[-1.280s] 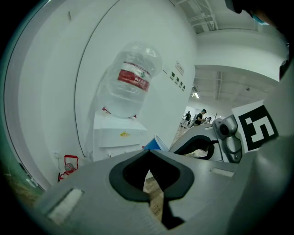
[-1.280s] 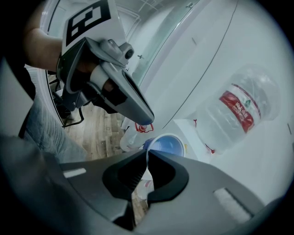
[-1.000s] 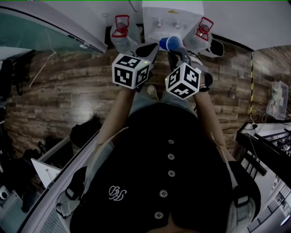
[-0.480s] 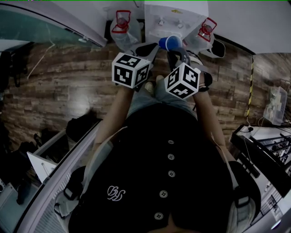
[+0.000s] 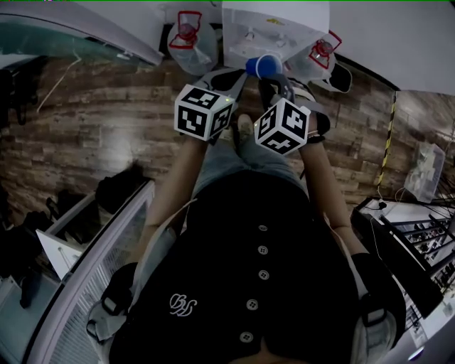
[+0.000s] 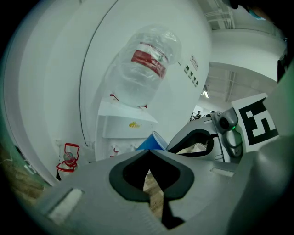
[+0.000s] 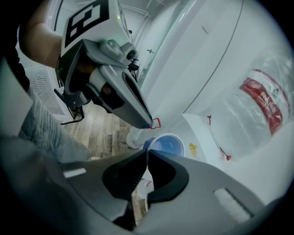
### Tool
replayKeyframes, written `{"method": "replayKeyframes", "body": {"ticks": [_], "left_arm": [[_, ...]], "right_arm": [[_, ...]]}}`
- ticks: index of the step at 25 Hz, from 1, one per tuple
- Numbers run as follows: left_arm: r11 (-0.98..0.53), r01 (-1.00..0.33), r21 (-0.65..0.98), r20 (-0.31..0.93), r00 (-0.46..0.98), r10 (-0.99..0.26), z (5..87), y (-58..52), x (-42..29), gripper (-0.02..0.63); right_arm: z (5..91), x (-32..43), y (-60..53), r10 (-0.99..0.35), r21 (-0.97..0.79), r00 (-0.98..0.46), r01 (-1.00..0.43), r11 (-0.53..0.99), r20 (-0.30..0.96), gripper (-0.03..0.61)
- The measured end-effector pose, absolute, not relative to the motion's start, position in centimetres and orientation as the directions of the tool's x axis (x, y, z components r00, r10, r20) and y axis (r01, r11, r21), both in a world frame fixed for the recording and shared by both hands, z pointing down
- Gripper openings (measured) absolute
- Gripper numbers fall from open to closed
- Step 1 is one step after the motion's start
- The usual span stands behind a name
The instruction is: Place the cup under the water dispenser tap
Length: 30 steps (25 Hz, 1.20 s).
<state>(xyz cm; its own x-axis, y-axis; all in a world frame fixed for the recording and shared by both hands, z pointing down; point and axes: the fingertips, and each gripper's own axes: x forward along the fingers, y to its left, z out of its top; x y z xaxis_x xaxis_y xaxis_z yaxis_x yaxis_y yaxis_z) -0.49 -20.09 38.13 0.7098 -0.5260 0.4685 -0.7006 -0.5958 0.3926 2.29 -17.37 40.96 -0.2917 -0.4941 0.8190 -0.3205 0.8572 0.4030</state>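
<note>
Since a second ago the right gripper has sunk nearer the water dispenser, fingers nearly shut on the rim of the blue cup, which hangs just before it. I keep the left gripper closed, empty. With the right gripper pitched steeply down, that thin pinch could let the cup slip.

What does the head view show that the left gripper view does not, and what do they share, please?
Only the head view shows the person's black buttoned shirt and forearms. Only the left gripper view shows the big water bottle standing upside down on top of the dispenser. Both show the blue cup at the tips of the right gripper, close to the dispenser's front, and a spare bottle with a red handle beside it.
</note>
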Motion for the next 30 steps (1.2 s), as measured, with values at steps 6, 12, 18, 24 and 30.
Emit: {"method": "replayKeyframes", "body": {"ticks": [6, 12, 18, 24, 30], "left_arm": [[-0.551, -0.716, 0.428, 0.467, 0.697, -0.543, 39.8, -21.2, -0.8, -0.003], [-0.508, -0.735, 0.45, 0.449, 0.678, -0.582, 41.5, -22.6, -1.1, -0.003], [-0.498, -0.751, 0.433, 0.444, 0.659, -0.608, 43.2, -23.3, -1.0, -0.003], [-0.465, -0.767, 0.443, 0.461, 0.64, -0.615, 46.1, -23.2, -1.6, -0.003], [-0.445, -0.795, 0.411, 0.492, 0.605, -0.626, 49.8, -23.5, -2.4, -0.003]], "right_arm": [[42.4, 2.0, -18.8, -0.464, 0.374, -0.306, -0.308, 0.875, 0.831, 0.012], [44.0, 1.9, -20.3, -0.464, 0.382, -0.313, -0.291, 0.877, 0.829, 0.012], [46.0, 1.9, -21.0, -0.452, 0.371, -0.323, -0.283, 0.885, 0.831, 0.012], [48.8, 1.9, -21.6, -0.438, 0.356, -0.324, -0.282, 0.891, 0.839, 0.012], [53.2, 2.5, -22.5, -0.413, 0.337, -0.305, -0.271, 0.902, 0.858, 0.012]]}}
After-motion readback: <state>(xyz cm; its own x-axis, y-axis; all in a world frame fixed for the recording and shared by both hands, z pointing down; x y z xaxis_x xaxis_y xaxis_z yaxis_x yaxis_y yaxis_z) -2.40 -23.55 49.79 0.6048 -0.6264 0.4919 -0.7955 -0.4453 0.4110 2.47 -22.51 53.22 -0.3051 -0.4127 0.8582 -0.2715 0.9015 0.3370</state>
